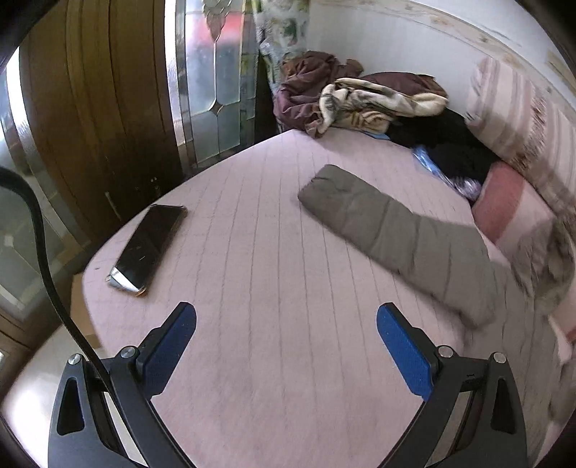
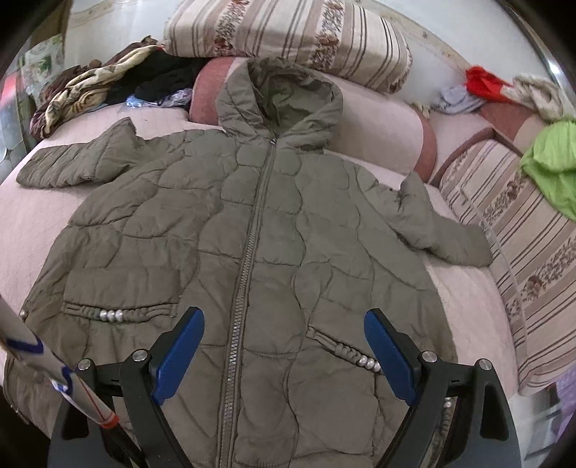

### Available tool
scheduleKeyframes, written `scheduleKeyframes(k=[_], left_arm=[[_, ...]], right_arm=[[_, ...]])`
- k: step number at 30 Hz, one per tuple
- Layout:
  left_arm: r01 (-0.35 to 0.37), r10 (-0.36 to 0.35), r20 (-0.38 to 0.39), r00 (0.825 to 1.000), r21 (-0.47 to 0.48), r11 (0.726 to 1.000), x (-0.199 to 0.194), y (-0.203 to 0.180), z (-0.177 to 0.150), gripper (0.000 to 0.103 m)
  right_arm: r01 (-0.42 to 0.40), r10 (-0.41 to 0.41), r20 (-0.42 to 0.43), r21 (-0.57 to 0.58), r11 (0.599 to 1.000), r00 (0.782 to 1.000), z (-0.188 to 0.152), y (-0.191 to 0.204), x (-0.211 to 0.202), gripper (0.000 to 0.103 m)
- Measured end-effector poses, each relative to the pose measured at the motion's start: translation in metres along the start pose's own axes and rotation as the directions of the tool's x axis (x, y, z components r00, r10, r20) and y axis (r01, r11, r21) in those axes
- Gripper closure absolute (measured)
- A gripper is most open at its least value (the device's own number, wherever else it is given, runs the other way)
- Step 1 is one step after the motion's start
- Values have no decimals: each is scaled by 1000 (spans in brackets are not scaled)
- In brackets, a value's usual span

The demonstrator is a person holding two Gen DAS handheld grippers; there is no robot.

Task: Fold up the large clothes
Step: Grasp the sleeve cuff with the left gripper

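While both grippers are held above the bed with nothing between their blue pads, the olive padded jacket (image 2: pixel 252 230) is seen spread flat, front side up and zipped, on the pink quilted bedcover (image 1: pixel 252 259). Taking the jacket as landmark: its hood (image 2: pixel 284 97) is propped against the pink bolster (image 2: pixel 381 133) at the far side, striped cushions (image 2: pixel 288 32) are stacked beyond that, and a heap of brown and cream clothes (image 1: pixel 360 97) is piled beyond the sleeve on the wearer's right. That sleeve (image 1: pixel 388 230) is stretched outward, and a dark phone (image 1: pixel 149 244) lies well apart from its cuff, near the bed edge. The other sleeve (image 2: pixel 442 230) is angled out toward a striped cushion on the opposite side. The left gripper (image 1: pixel 286 324) is held with its jaws wide apart over bare bedcover, short of the near sleeve; the right gripper (image 2: pixel 284 331) is likewise spread open, poised over the lower front of the jacket astride the zip (image 2: pixel 248 252). No fold is yet made, so the laying-out step is judged done and the first fold pending. The next move is judged to call for a cuff to be pinched and the sleeve carried inward across the chest; the puffy, slippery fabric is likely to need a deep bite.
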State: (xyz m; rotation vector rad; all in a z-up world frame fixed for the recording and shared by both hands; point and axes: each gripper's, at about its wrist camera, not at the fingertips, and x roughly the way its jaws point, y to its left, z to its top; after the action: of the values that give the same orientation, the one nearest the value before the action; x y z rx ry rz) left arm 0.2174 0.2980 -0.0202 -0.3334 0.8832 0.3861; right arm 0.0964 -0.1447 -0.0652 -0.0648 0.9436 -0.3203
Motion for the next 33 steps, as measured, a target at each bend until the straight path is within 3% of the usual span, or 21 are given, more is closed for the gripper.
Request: scheduleKeyframes(k=[2,5,6,11,14,16,18,22,25,28,29,31,32,33], left_arm=[[3,-3,-29,1000,-19,1000,22,-2,16,4],[26,-29,-83,996,-41,999,62,-6,40,32],[56,-63,-111,992,-64,996,81,-7,49,33],[127,-168,-186,968,-214,969,153,-10,67,33],[174,-256,-224,940,-331,927,195,-10,71,33],[206,-307,-212,928,-396,895,216,-10,75,32],[242,-326,-145,934,-413,878,223,-13,86,21],[305,-386,-118,915,-424,853,241,-24,100,18],[267,-339,-119,933,-405,875,246,-40,106,7],[141,-201,-163,966,-317,938,246,-66,109,6],[89,-144,-192,971,-269,959,247,-76,110,9],[-12,-27,-220,975,-174,985,244,-90,109,36],[-34,2,-227,974,-137,990,241,-97,109,64],[-35,6,-248,969,-112,993,236,-105,108,79]], right_arm=[[-6,7,-15,13,1000,1000,1,-5,8,10],[1,-1,-26,20,1000,1000,1,-10,16,10],[7,-7,-29,22,1000,1000,0,-12,20,10],[24,-21,-50,50,998,999,0,-22,36,10],[36,-32,-60,74,997,998,2,-26,46,10],[53,-48,-64,80,995,997,3,-29,52,10],[66,-60,-70,89,994,996,4,-32,58,10],[87,-78,-83,106,991,993,5,-36,68,10],[100,-89,-99,107,989,991,5,-38,76,10],[101,-87,-117,116,988,989,1,-41,84,10],[100,-85,-119,121,988,989,0,-42,85,10],[99,-83,-119,131,986,989,-1,-45,86,10],[96,-81,-117,133,986,990,-1,-46,85,10],[92,-76,-112,136,987,991,-2,-47,84,10]])
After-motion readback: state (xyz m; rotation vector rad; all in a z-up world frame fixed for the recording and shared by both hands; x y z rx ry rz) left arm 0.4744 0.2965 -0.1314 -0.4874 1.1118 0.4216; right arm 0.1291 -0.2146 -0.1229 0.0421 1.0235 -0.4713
